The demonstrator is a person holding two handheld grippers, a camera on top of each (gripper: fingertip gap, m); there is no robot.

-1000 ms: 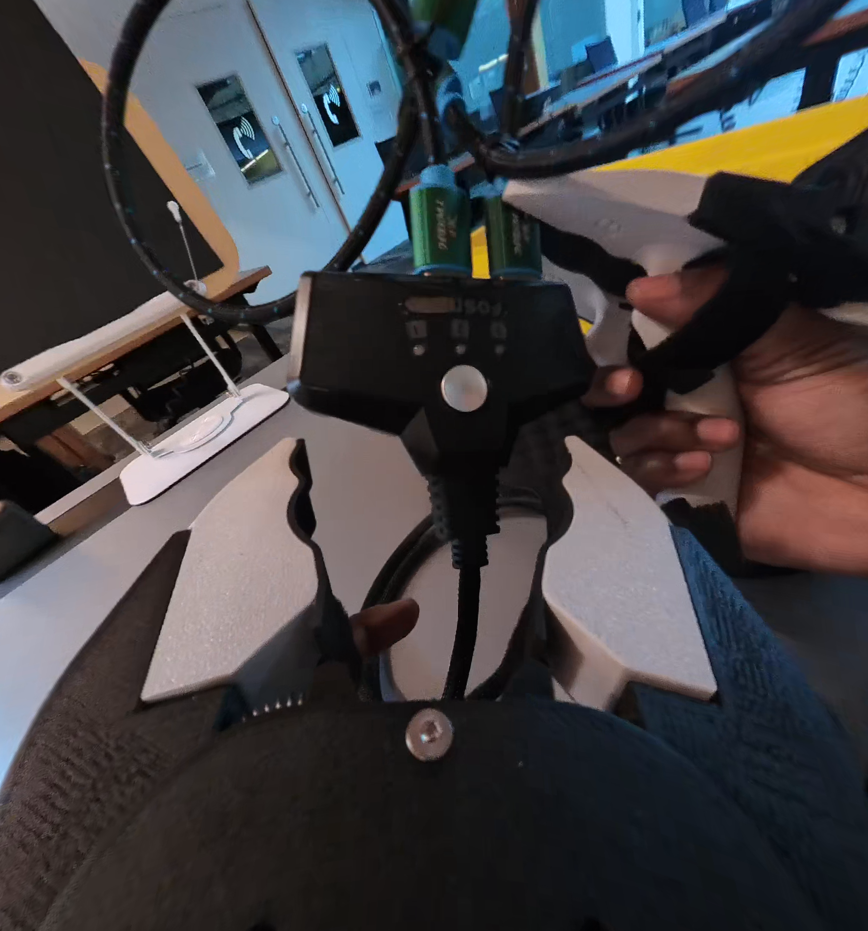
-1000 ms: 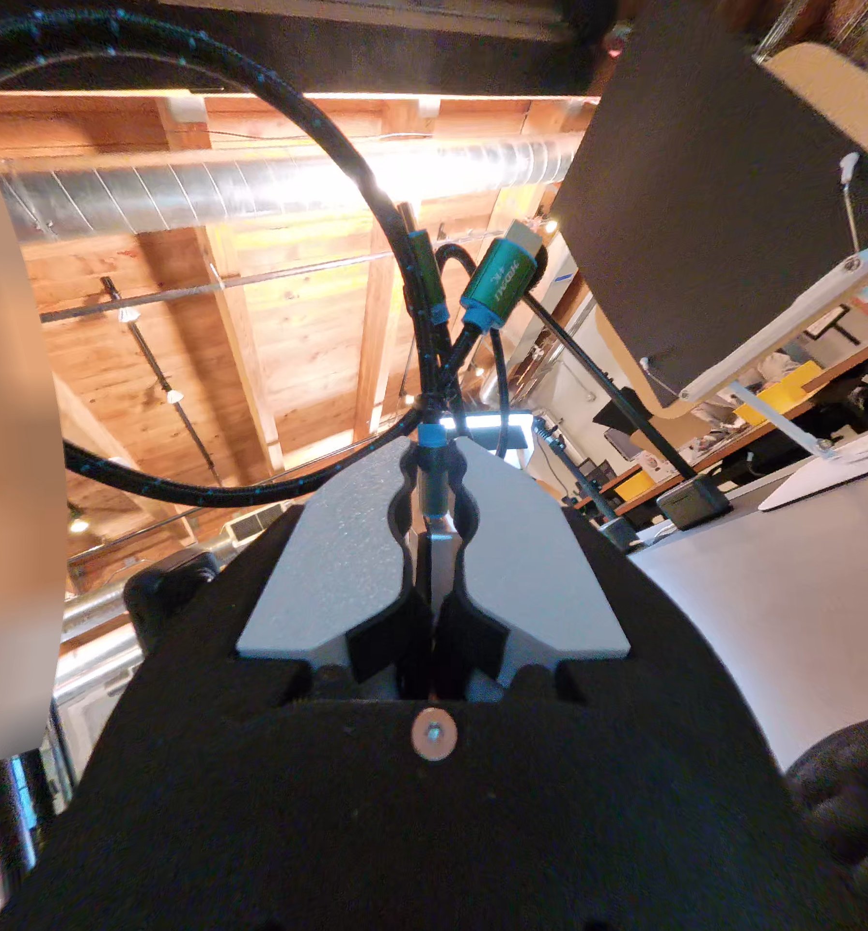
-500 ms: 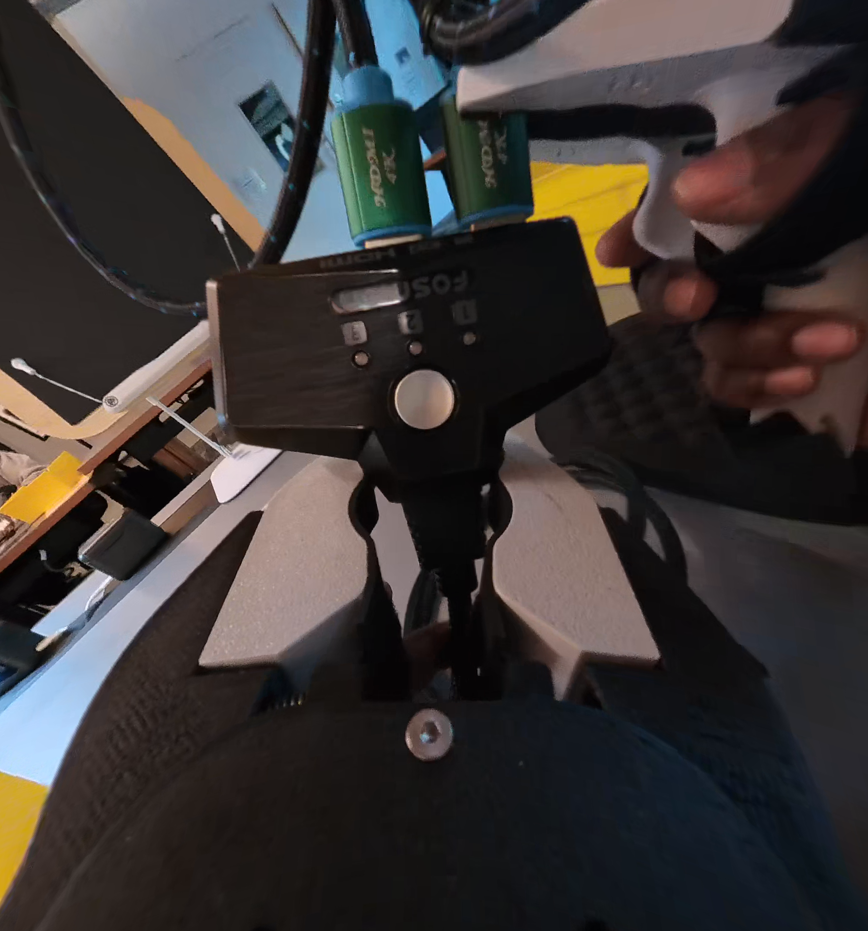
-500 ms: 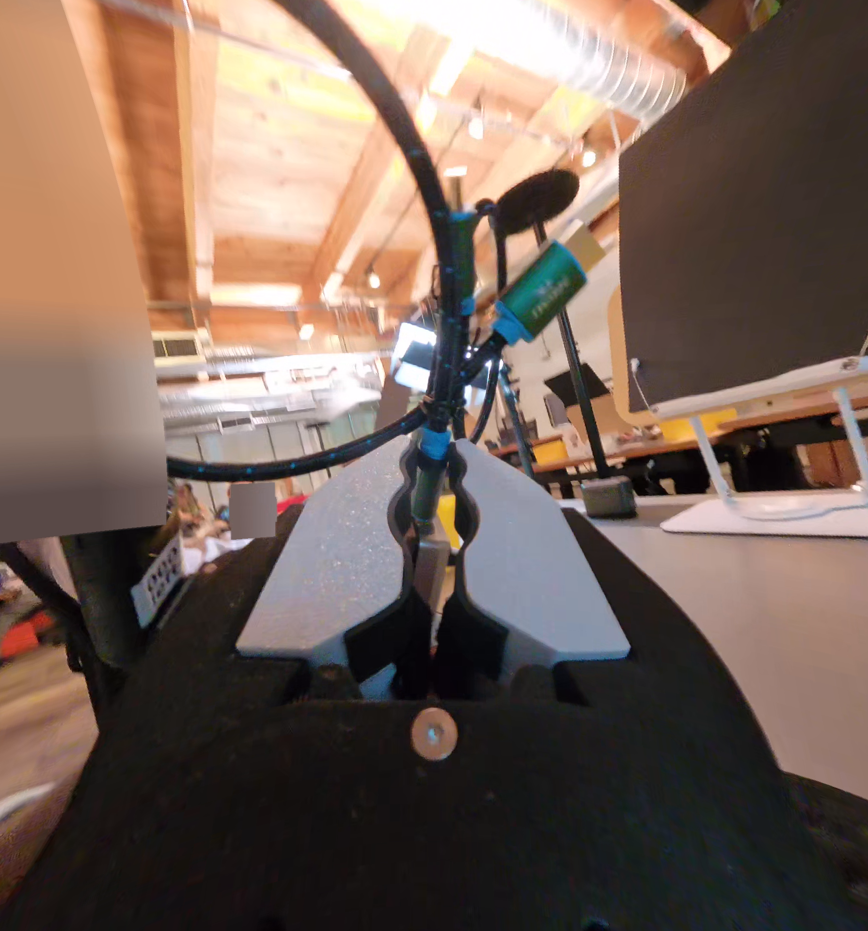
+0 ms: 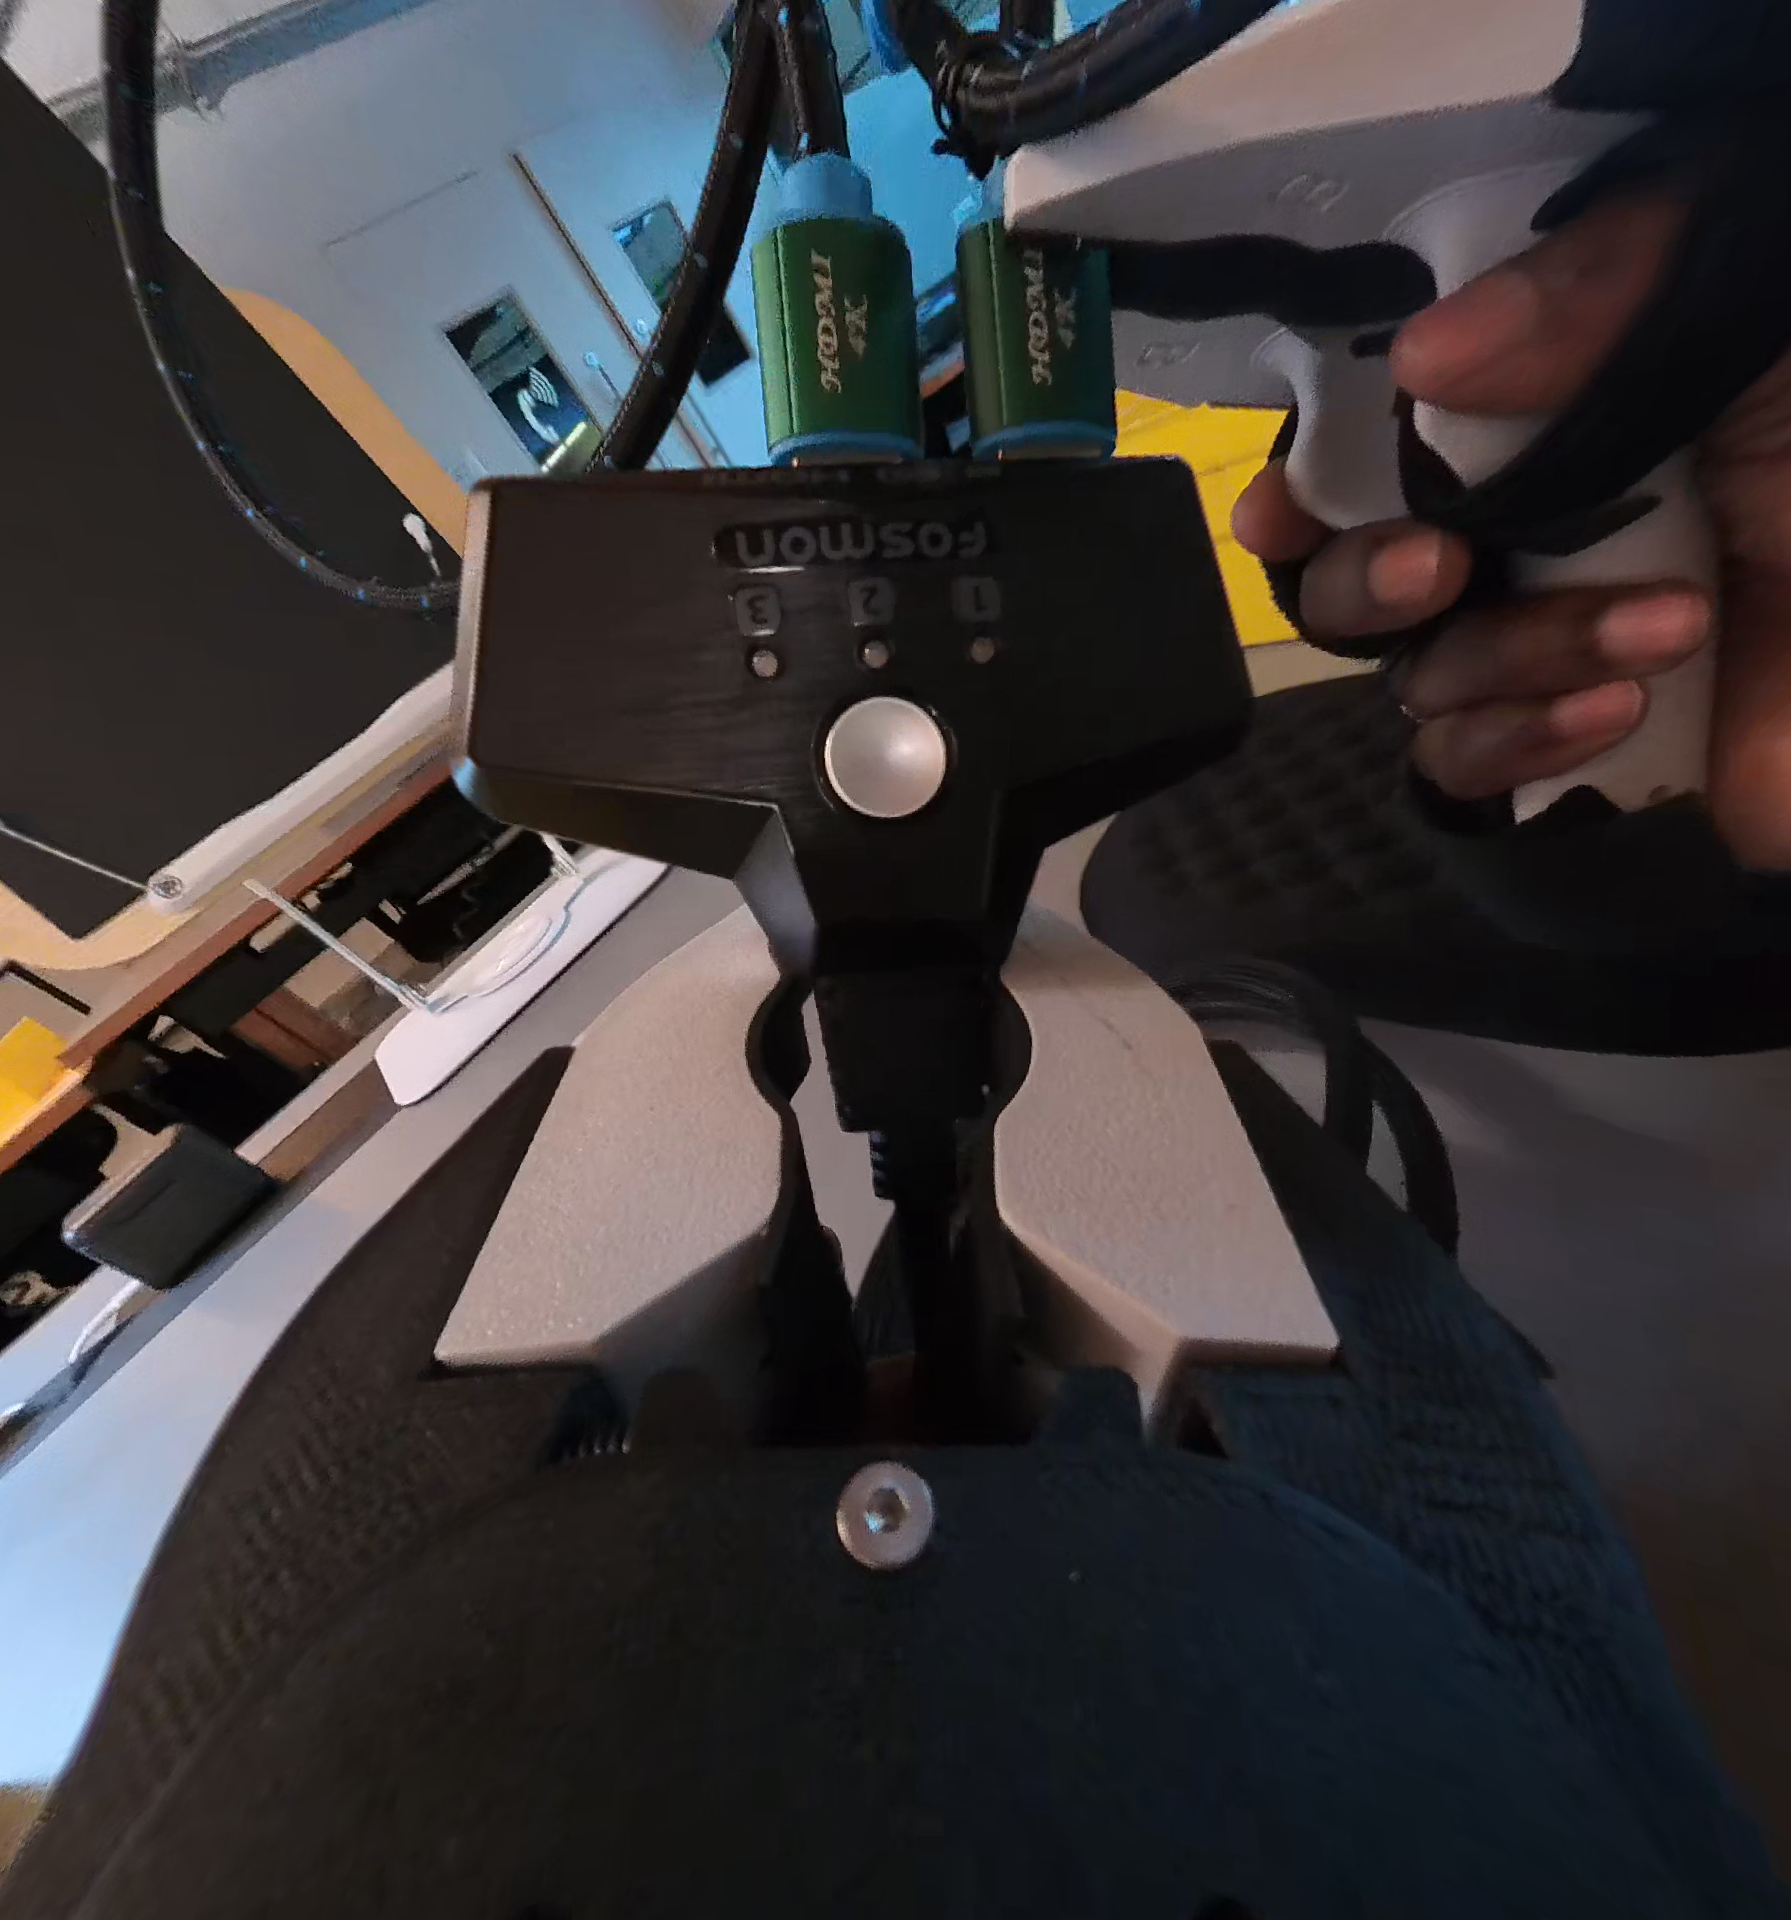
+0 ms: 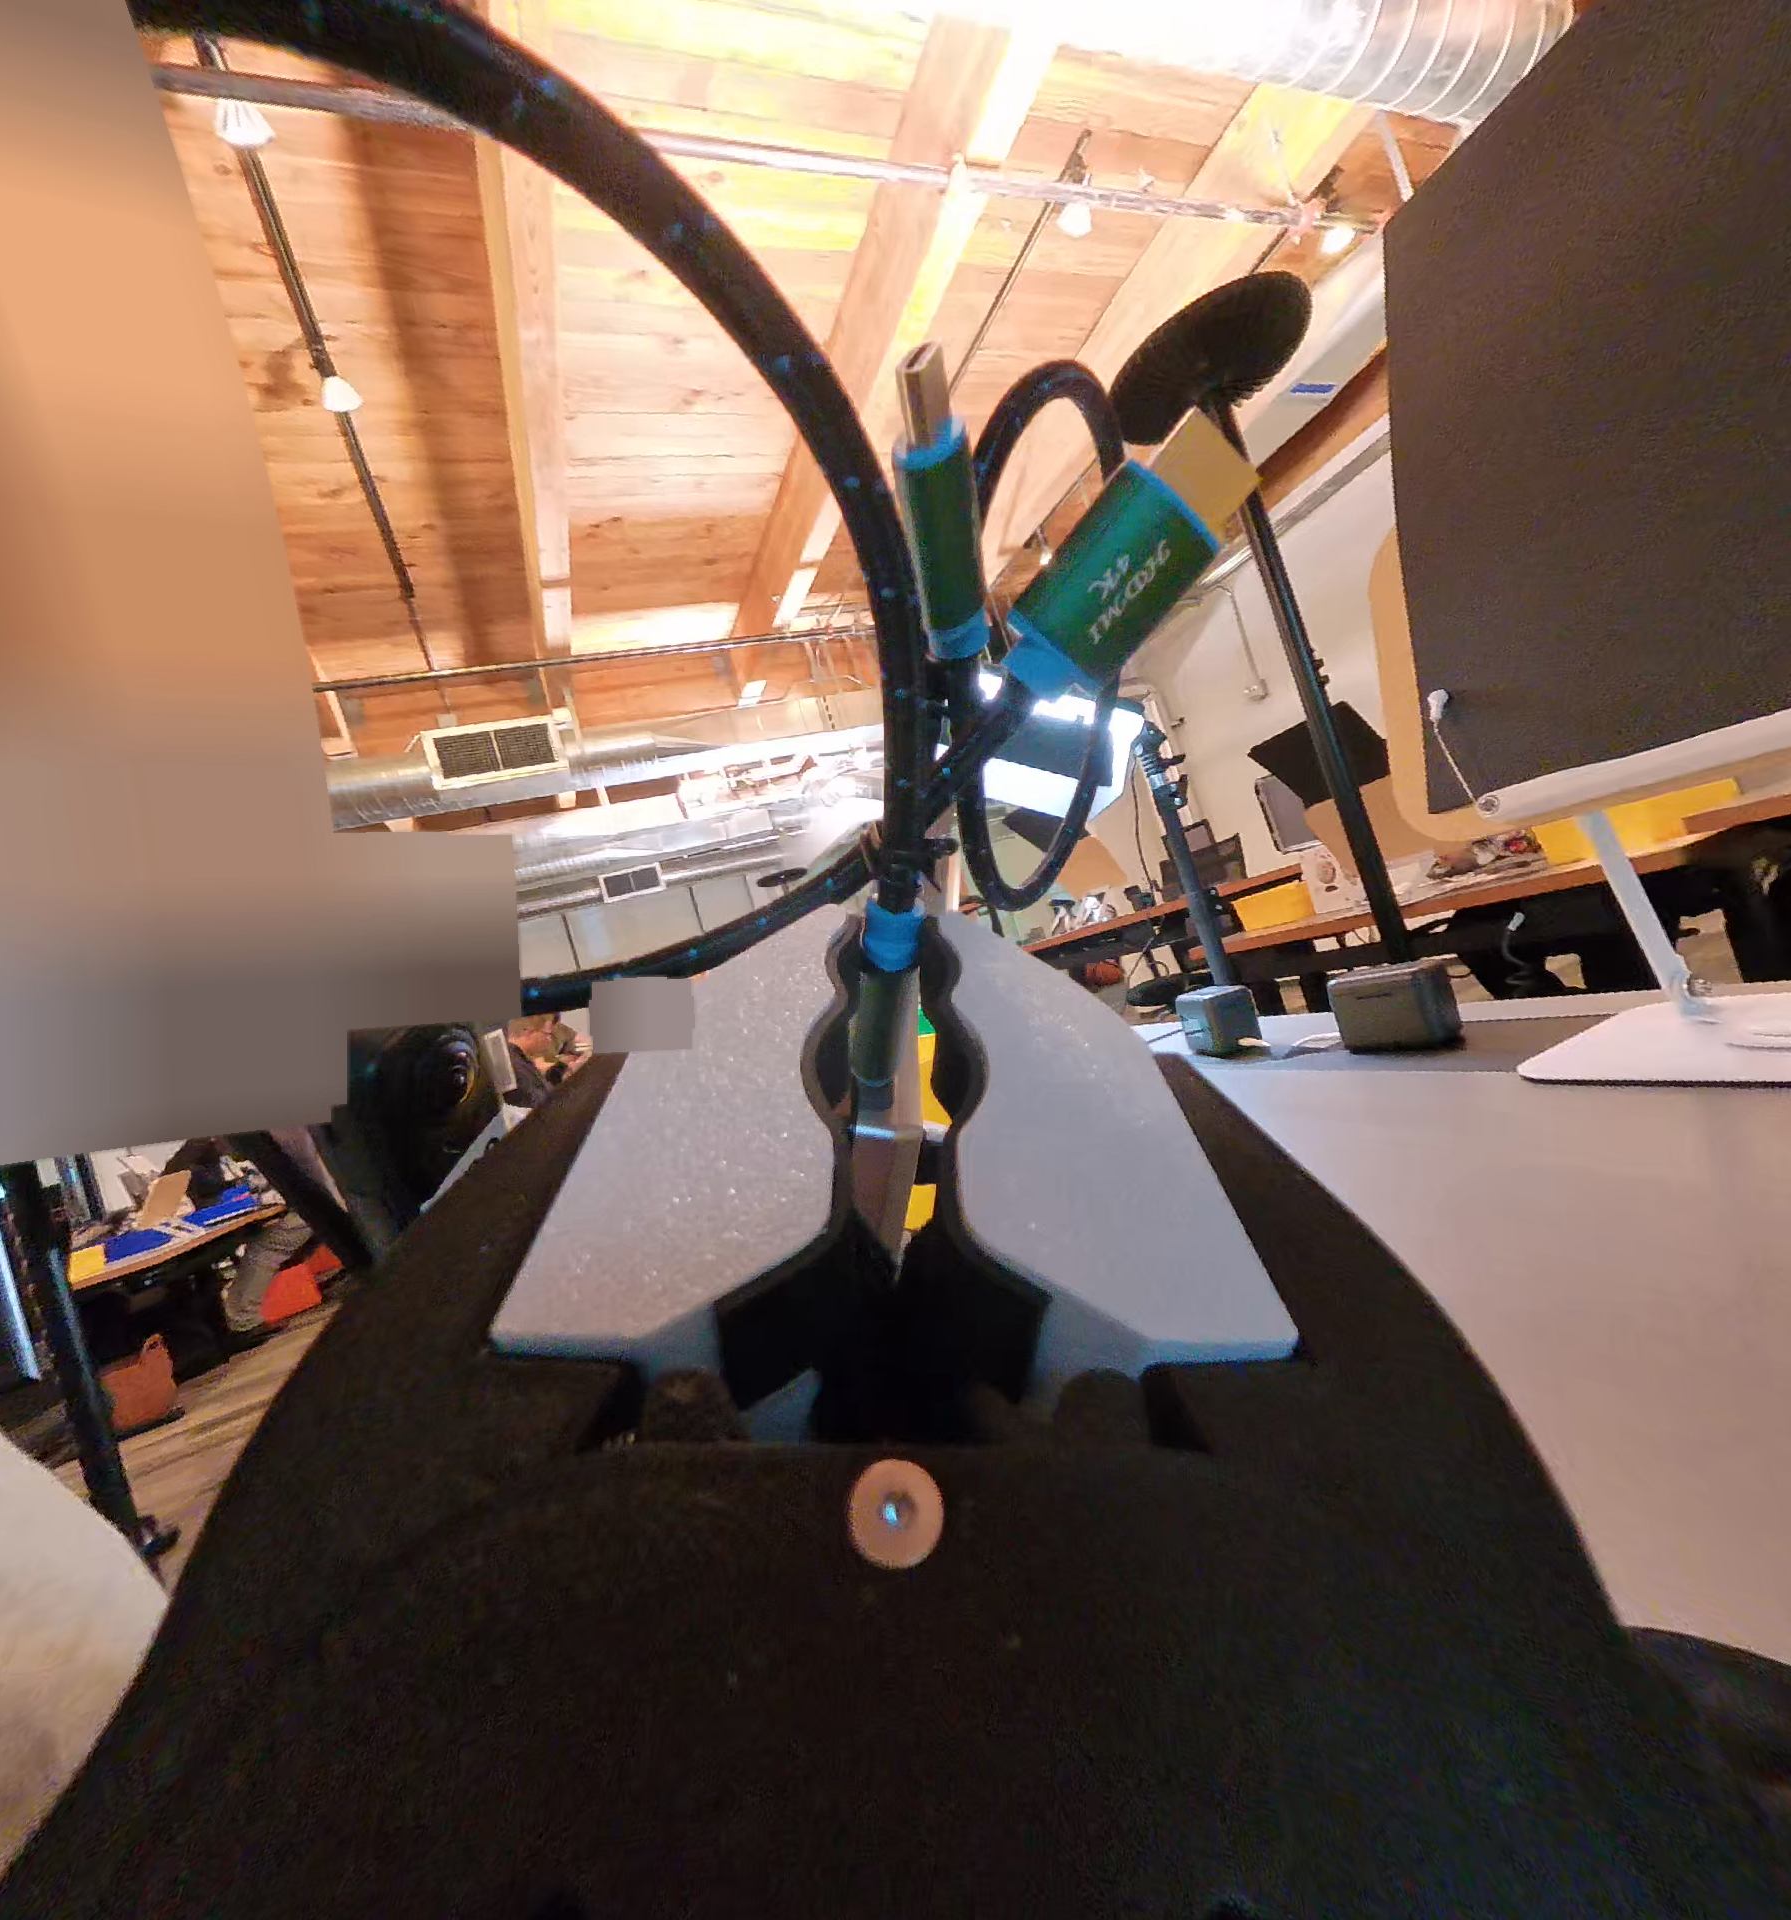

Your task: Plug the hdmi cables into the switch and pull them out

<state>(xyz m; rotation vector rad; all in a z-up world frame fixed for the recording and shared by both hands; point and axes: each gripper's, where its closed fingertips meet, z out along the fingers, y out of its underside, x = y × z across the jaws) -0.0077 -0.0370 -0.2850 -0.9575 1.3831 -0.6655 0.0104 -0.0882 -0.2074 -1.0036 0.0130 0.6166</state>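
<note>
Left gripper (image 5: 891, 1049) clamped on switch (image 5: 849, 665) stem; right gripper (image 6: 896, 1049) pinched tight around HDMI plug (image 6: 883, 1023).

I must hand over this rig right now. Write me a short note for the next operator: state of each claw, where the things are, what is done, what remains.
Left claw: shut on the black switch, gripping its tail, held above the grey table.
Right claw: shut on a green HDMI plug, metal tip pointing back toward the camera.
Done: two green plugs and sit in the switch.
Third port looks empty.
Two loose plug ends and hang free above the right claw.
Left: probably insert the held plug, then pull all cables out.
</note>
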